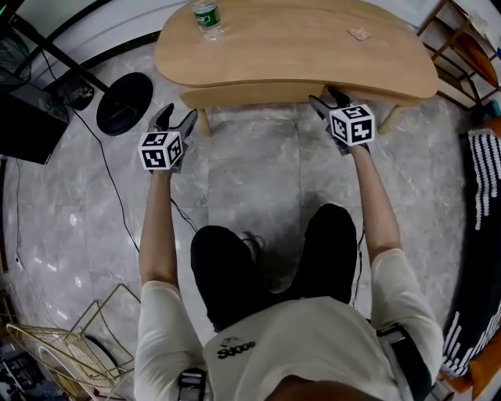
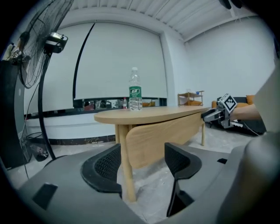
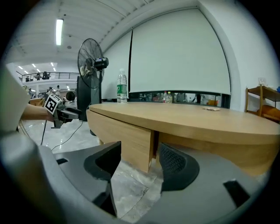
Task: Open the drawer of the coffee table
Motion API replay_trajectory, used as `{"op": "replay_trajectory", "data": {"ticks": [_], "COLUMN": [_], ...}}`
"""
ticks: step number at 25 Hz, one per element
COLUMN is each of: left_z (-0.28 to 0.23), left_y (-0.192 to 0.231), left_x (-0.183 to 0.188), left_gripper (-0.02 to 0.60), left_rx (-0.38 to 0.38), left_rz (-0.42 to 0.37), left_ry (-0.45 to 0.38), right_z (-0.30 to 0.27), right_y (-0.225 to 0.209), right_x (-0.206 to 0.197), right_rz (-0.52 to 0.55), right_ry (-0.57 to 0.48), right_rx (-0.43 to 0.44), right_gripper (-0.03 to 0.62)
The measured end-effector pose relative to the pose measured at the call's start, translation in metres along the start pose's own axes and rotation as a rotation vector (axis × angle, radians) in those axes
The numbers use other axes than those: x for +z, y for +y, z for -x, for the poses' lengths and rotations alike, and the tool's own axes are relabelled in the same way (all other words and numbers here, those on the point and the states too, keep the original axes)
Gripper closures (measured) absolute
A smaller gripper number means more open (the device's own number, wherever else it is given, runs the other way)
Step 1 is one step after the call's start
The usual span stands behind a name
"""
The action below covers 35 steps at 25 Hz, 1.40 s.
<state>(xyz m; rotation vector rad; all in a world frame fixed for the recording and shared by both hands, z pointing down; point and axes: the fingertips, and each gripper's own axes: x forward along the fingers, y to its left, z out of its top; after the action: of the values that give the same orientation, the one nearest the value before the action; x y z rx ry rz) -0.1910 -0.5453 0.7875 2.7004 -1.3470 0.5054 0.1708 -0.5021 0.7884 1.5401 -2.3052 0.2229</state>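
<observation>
Left claw (image 2: 142, 165), right claw (image 3: 140, 162) open, empty. Right gripper view: drawer (image 3: 120, 131) end edge ahead between jaws; head view: only strip under counter (image 1: 297, 47).

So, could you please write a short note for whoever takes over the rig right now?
Left gripper: open, empty, just short of the left end of the drawer.
Right gripper: open, empty, at the drawer's right end; the end edge lines up between its jaws, not gripped.
Coffee table: a bottle stands at its far left.
Done: both grippers are at the drawer front.
Left: the drawer looks shut; grip its front and pull it out.
</observation>
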Motion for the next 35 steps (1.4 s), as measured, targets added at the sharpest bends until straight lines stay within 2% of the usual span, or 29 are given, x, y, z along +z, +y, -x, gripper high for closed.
{"op": "replay_trajectory", "data": {"ticks": [5, 10, 13, 19, 35], "left_z": [-0.030, -0.049, -0.051, -0.046, 0.011], "left_y": [0.013, 0.008, 0.009, 0.010, -0.016], "left_x": [0.002, 0.003, 0.004, 0.002, -0.017], "left_gripper": [0.252, 0.254, 0.282, 0.313, 0.313], "left_rx": [-0.038, -0.058, -0.064, -0.056, -0.043], "left_rz": [0.009, 0.023, 0.044, 0.081, 0.087], "left_ry": [0.004, -0.010, -0.020, -0.020, 0.030], "right_z": [-0.023, -0.027, -0.030, -0.027, 0.025], "right_y": [-0.002, -0.002, -0.001, 0.000, 0.039], "right_x": [-0.006, -0.004, 0.000, -0.002, -0.021], "right_rz": [0.025, 0.034, 0.021, 0.012, 0.010], "right_ry": [0.014, 0.012, 0.003, 0.035, 0.070], "right_rx": [-0.004, -0.006, -0.021, -0.020, 0.014], "right_gripper": [0.352, 0.352, 0.365, 0.390, 0.407]}}
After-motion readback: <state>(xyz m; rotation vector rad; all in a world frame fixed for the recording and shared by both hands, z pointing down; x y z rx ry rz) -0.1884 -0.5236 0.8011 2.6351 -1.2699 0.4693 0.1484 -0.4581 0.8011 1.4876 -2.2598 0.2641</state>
